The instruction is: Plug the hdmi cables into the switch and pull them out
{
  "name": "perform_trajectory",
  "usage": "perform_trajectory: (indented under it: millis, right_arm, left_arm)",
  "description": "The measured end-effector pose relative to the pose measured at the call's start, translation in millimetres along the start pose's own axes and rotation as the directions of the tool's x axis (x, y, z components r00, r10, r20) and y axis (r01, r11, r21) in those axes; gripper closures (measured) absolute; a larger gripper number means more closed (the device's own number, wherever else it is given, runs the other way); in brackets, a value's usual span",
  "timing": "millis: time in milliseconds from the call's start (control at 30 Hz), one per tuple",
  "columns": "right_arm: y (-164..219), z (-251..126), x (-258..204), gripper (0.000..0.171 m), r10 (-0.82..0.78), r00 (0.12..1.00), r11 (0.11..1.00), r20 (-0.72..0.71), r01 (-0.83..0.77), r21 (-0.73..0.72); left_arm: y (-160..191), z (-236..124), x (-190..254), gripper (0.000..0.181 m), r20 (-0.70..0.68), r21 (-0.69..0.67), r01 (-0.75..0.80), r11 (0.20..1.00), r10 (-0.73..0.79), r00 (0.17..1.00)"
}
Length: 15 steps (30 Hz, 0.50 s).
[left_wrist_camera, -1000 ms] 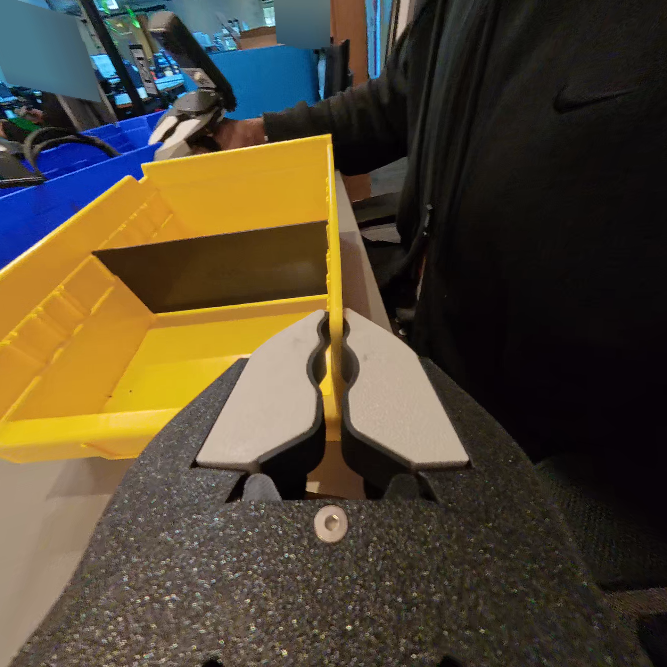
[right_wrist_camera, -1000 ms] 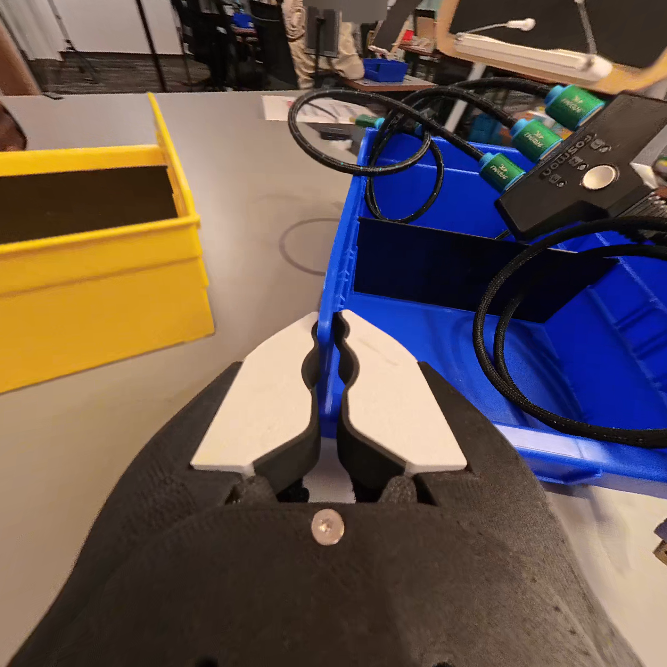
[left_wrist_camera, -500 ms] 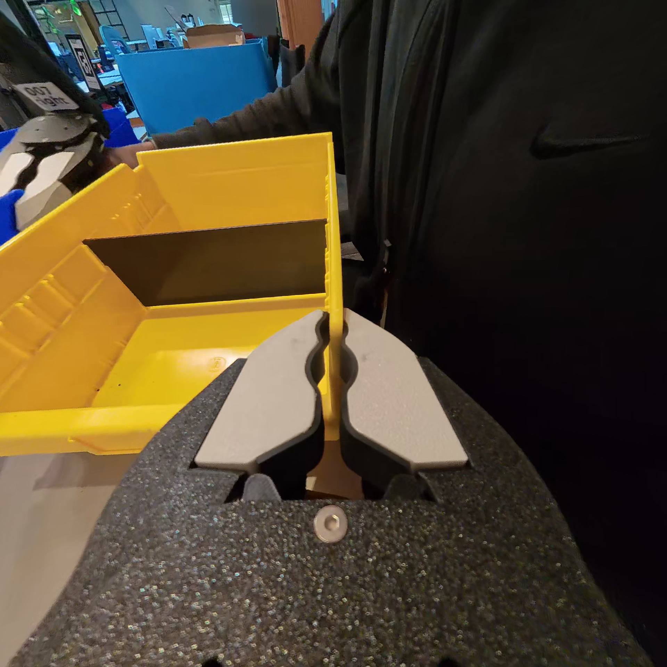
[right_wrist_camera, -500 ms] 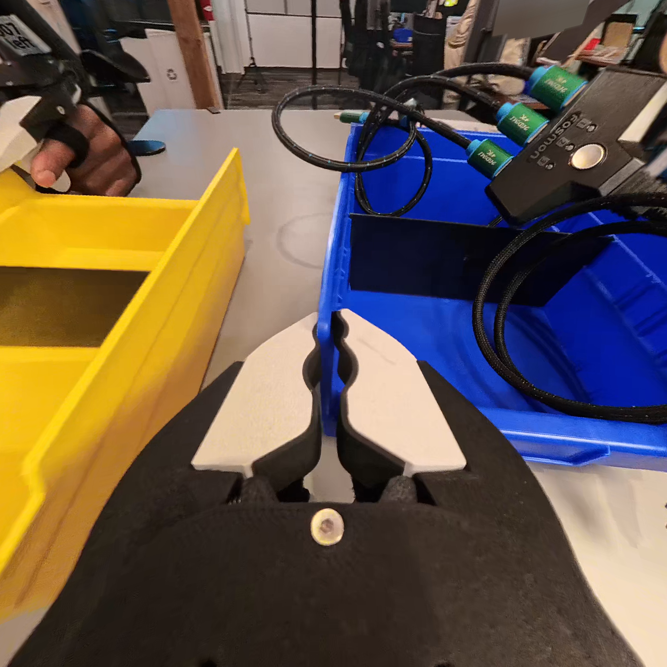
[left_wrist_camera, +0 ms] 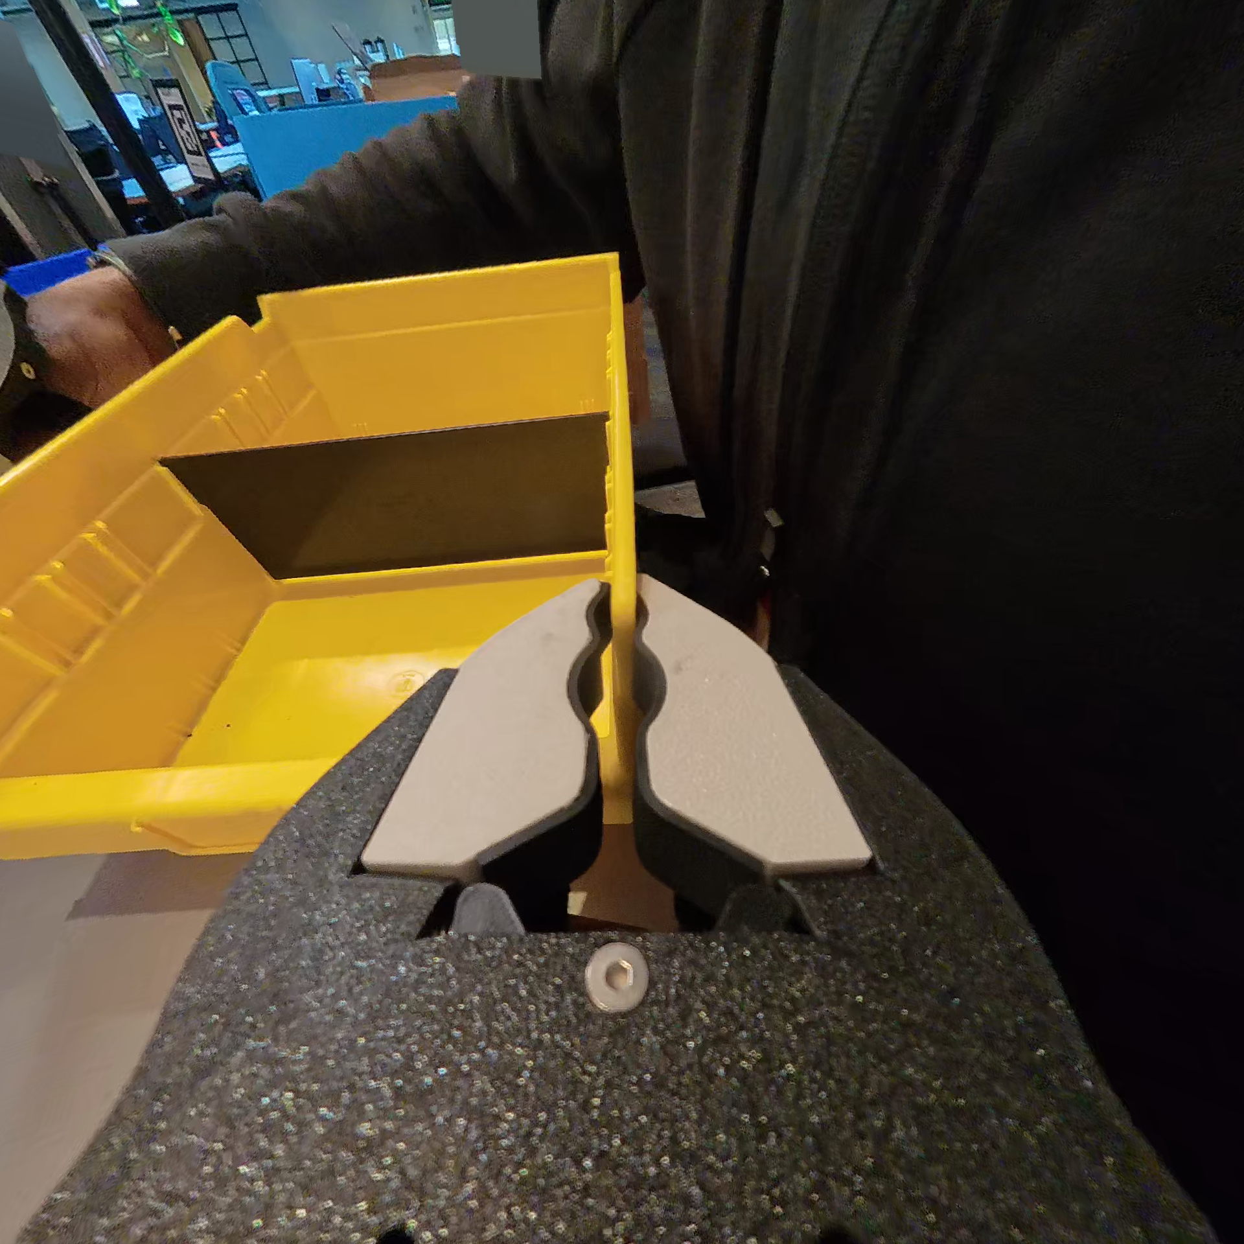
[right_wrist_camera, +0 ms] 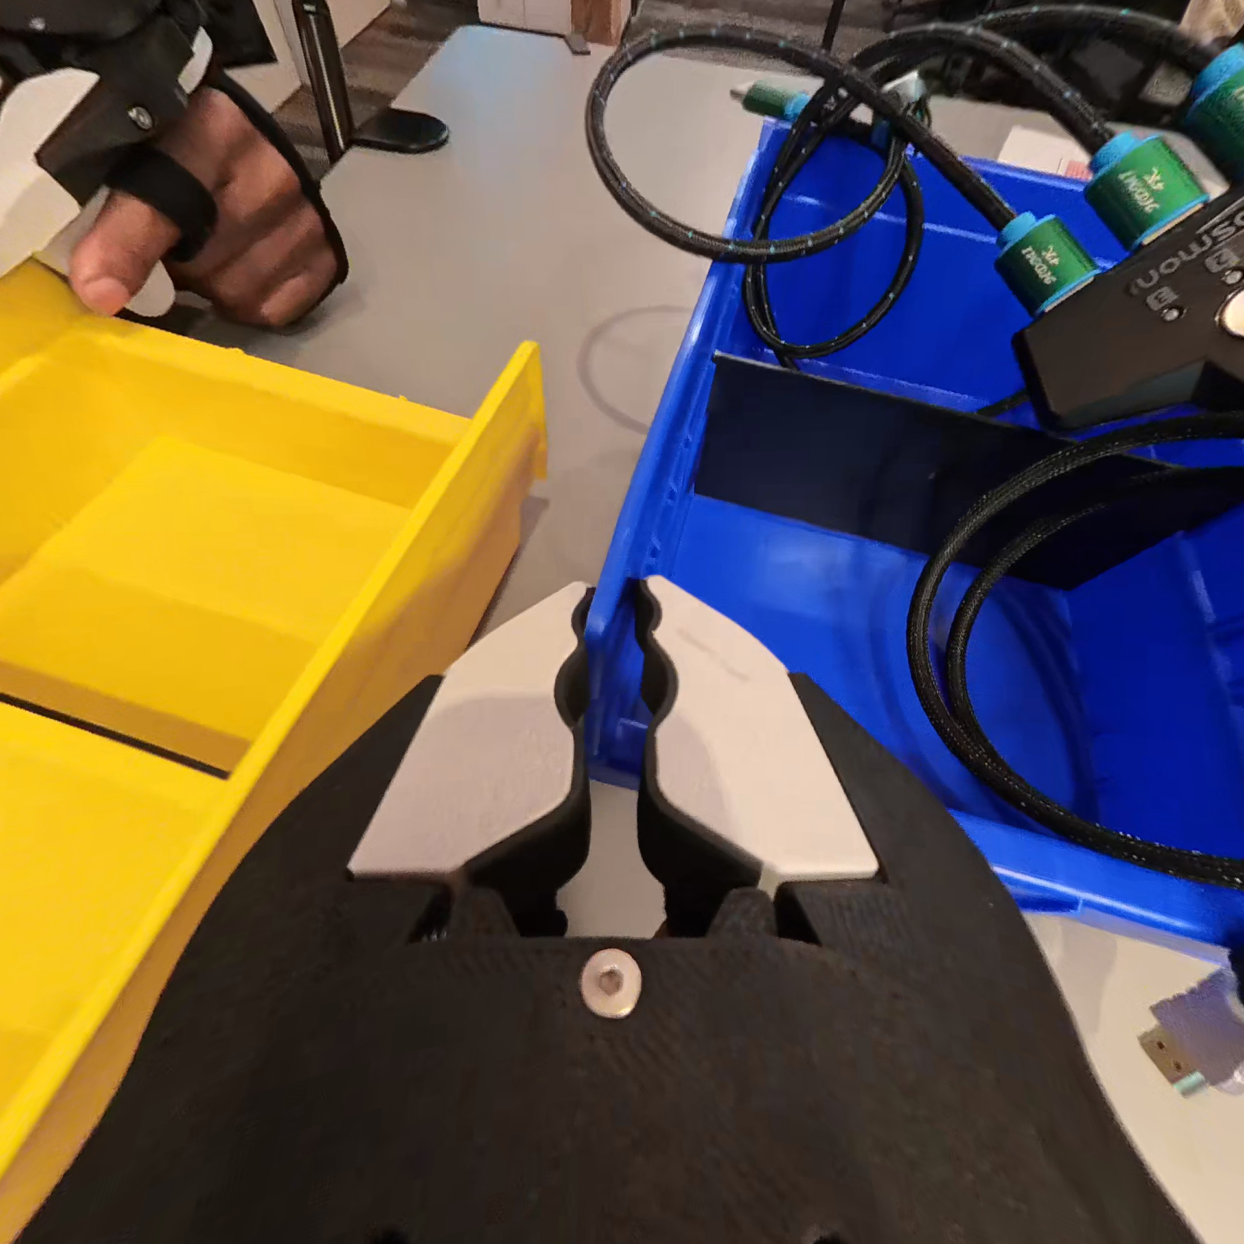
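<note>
- HDMI switch (right_wrist_camera: 1144, 336), black, three green-capped HDMI cables (right_wrist_camera: 1040, 266) plugged in, rests inside blue bin (right_wrist_camera: 841, 639).
- My right tongs (right_wrist_camera: 611, 592) clamp that bin's wall.
- My left tongs (left_wrist_camera: 623, 592) clamp the yellow bin (left_wrist_camera: 202, 673) beside it.

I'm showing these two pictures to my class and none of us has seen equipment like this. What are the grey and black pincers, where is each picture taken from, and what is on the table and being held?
Each picture comes from a camera mounted on a hand-held gripper, looking forward along its two grey fingers. A person holds one such tool in each hand.

In the left wrist view, the left gripper is closed on the side wall of an empty yellow bin with a dark divider; the person's dark jacket fills the right side.

In the right wrist view, the right gripper is closed on the wall of a blue bin. In that bin lie black braided HDMI cables, three with green plugs seated in a black switch box. Both bins sit on a grey table.
</note>
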State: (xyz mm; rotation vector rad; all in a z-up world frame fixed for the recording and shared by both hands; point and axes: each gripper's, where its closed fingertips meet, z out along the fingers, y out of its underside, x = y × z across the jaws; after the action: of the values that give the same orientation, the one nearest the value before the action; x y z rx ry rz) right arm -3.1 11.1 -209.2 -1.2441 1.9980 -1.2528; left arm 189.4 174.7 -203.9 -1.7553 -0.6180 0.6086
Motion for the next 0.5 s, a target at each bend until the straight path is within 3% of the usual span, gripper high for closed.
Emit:
perform_trajectory:
  millis: [167, 333, 400, 500]
  right_arm:
    - [3.5, -33.7, 14.9, 0.153, -0.026, 0.996, 0.997, -0.081, 0.019, -0.081]
    - [-16.7, -115.3, 31.4, 0.15, 0.044, 0.957, 0.997, -0.286, -0.059, -0.044]
    - [-24.0, -145.4, 23.9, 0.147, 0.12, 0.928, 0.991, -0.352, -0.134, -0.016]
    - [-11.8, -166.0, -8.6, 0.14, 0.274, 0.886, 0.945, -0.375, -0.321, -0.068]
  left_arm:
    - [-8.0, -15.5, -10.7, 0.138, 0.06, 0.056, 0.024, 0.998, -0.027, 0.998]
    - [-44.2, -92.7, -47.1, 0.135, 0.26, 0.222, 0.017, 0.975, -0.076, 0.962]
    - [-47.7, -138.0, -92.9, 0.136, 0.45, 0.243, 0.054, 0.968, -0.162, 0.878]
    - [-24.3, -213.3, -177.6, 0.139, 0.714, 0.261, 0.23, 0.938, -0.348, 0.607]
